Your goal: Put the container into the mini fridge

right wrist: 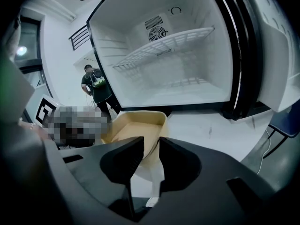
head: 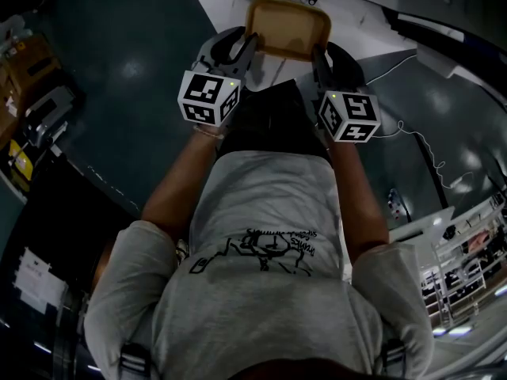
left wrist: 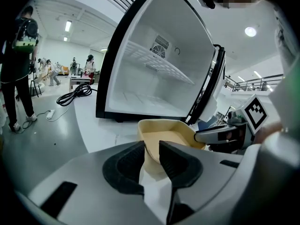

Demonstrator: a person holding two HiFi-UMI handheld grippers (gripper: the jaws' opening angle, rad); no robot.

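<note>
Carrying container (head: 287, 28), my left gripper (head: 244, 48) and right gripper (head: 320, 58) clamped on opposite rims; open mini fridge (left wrist: 159, 74) dead ahead.

Near wall of the container (left wrist: 164, 134) hidden behind the jaws of the left tool (left wrist: 151, 144); right of the right tool (right wrist: 151, 140), the mini fridge door (right wrist: 281, 55) runs off the edge; people (left wrist: 89, 65) far left of the left tool too small to tell.

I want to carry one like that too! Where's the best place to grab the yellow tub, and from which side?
By its thin upright end walls, one gripper from each side. The container is wide, shallow and open-topped, so jaws slip over the rim. The left gripper and right gripper hold it that way now, in front of the open mini fridge.
</note>
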